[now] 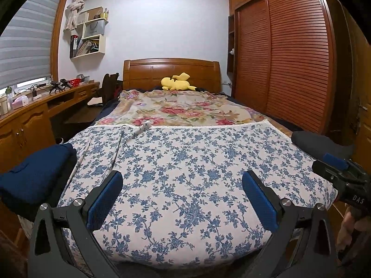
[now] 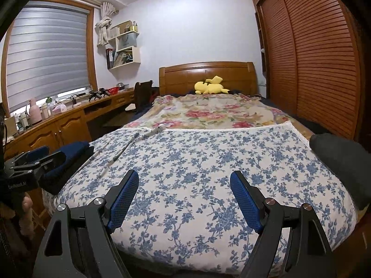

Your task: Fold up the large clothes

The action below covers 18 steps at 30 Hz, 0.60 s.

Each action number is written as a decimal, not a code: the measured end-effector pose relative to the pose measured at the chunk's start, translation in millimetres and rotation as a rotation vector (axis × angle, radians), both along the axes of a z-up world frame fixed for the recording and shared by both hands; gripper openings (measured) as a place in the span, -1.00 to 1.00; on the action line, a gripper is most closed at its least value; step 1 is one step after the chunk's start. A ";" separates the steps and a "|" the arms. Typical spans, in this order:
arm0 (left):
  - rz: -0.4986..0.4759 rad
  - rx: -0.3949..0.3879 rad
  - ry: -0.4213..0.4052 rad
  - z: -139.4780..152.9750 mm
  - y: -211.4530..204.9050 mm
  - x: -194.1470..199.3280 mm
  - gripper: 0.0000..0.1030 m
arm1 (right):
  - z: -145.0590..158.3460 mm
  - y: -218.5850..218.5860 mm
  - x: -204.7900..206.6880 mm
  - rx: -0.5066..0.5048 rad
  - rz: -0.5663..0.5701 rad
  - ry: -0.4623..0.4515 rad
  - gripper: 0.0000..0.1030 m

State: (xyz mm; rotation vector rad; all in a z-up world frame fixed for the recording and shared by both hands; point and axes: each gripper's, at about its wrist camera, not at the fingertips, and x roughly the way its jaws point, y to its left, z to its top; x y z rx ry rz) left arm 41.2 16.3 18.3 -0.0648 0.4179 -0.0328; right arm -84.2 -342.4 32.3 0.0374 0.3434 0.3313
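Left gripper [image 1: 182, 197]: jaws spread wide, blue pads facing each other, nothing between them; it hangs over the near end of the garment at the bottom of its own view, and whether the tips touch the cloth cannot be told. In the right wrist view it shows at the left edge, beside the blue pile.
Right gripper [image 2: 184, 199]: jaws spread wide, nothing pinched; blue pads over the near edge of the garment, low centre of its view. It shows at the right edge of the left wrist view, with fingers [image 1: 347, 222] of a hand on its handle.
Garment [image 1: 190, 173]: white cloth with blue flower print, spread flat across the near end of the bed, filling the lower middle of both views; lace trim along its far edge.
Ties [image 1: 139, 131]: narrow strips of the same print, lying on the garment's upper left part.
Blue pile [image 1: 34, 173]: folded dark blue cloth, left of the garment at the bed's edge.
Grey pile [image 2: 340, 162]: dark grey cloth, right of the garment.
Blanket [image 1: 180, 110]: red flower print, beyond the garment.
Plush toy [image 1: 176, 82]: yellow, against the headboard [image 1: 171, 67].
Wardrobe [image 1: 289, 58]: slatted wooden doors, right side.
Desk [image 1: 34, 108]: wooden, left side, under the window blind [image 1: 23, 46].
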 end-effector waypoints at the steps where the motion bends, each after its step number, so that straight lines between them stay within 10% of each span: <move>1: 0.001 0.002 0.001 0.4 -1.1 0.3 0.99 | 0.0 0.1 0.2 0.000 0.000 0.000 0.60; 18: 0.004 0.011 0.002 -2.9 -0.2 0.5 0.99 | 1.4 -1.4 -0.9 0.003 0.001 -0.002 0.60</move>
